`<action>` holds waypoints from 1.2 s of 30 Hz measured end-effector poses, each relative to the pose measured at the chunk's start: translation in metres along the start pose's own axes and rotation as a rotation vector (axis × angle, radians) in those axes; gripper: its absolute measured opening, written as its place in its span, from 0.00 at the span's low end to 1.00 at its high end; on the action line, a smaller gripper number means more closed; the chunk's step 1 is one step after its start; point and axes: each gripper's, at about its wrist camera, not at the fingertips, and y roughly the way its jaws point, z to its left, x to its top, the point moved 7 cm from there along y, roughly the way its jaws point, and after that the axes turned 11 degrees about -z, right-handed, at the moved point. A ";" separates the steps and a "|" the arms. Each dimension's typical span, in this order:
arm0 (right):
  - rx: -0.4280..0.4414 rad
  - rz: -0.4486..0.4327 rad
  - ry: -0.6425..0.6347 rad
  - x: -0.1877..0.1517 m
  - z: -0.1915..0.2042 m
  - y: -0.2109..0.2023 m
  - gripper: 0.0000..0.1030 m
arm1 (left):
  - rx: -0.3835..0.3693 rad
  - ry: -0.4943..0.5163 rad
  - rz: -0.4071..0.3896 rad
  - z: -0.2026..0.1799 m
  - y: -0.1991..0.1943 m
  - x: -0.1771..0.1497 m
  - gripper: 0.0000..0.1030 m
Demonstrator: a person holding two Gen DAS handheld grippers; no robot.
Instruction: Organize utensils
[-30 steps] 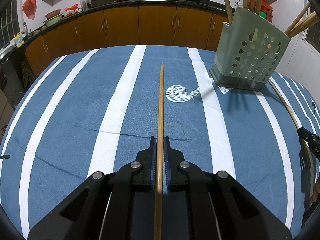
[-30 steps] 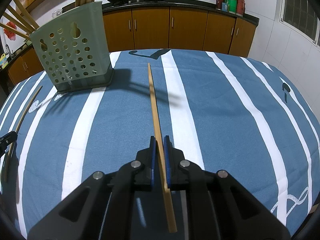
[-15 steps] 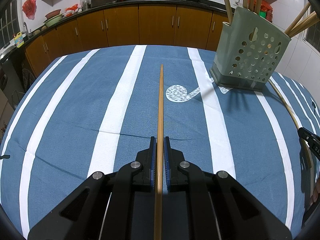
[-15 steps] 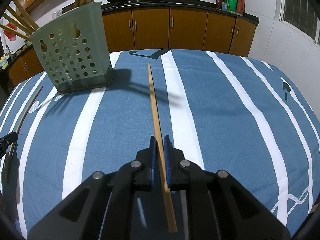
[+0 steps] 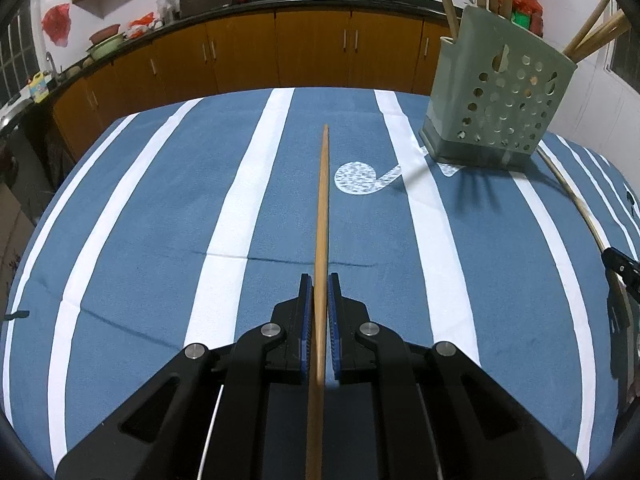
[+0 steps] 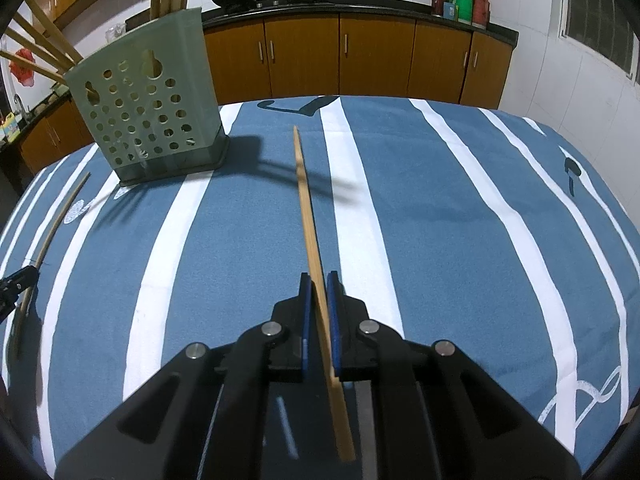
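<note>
The left gripper [image 5: 319, 280] has its 2 fingers [image 5: 305, 320] pinched narrow on a chopstick [image 5: 322, 208], which runs straight out ahead along the finger line, its tip over the blue band of the striped cloth [image 5: 160, 216]. The gripper points level across the table toward the cabinets [image 5: 312, 52], held just above the cloth.

The right gripper [image 6: 317, 280] is likewise closed on a 2nd chopstick [image 6: 305, 204]. This one sits slightly skewed in the grip: its far end leans left of centre, and its near end sticks out behind the pads, to the right.

The green holder [image 5: 496, 96] stands upright on the cloth, ahead and to the right of the left gripper, ahead and to the left of the right one. Several chopsticks already stand in it, some leaning out over its rim. Both held sticks are well apart from it.

In the left view the right gripper's stick shows as a long curved line past the holder's right side, with the right gripper's tip at the frame's right edge. In the right view the left gripper's tip shows at the left edge, with its stick.
</note>
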 end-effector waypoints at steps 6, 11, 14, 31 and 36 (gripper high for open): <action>0.006 -0.005 0.023 0.001 -0.006 -0.005 0.08 | 0.010 0.048 -0.001 -0.006 -0.003 -0.001 0.08; 0.009 -0.070 0.031 0.018 -0.011 -0.025 0.08 | -0.013 0.024 -0.014 -0.004 -0.015 0.005 0.07; 0.012 -0.123 0.040 0.036 -0.013 -0.041 0.08 | -0.033 0.015 -0.057 -0.006 -0.028 0.017 0.07; 0.069 -0.341 0.070 0.101 -0.008 -0.106 0.08 | -0.176 -0.054 -0.284 -0.022 -0.104 0.097 0.07; 0.075 -0.344 0.069 0.102 -0.005 -0.107 0.08 | -0.156 -0.005 -0.237 -0.026 -0.091 0.085 0.07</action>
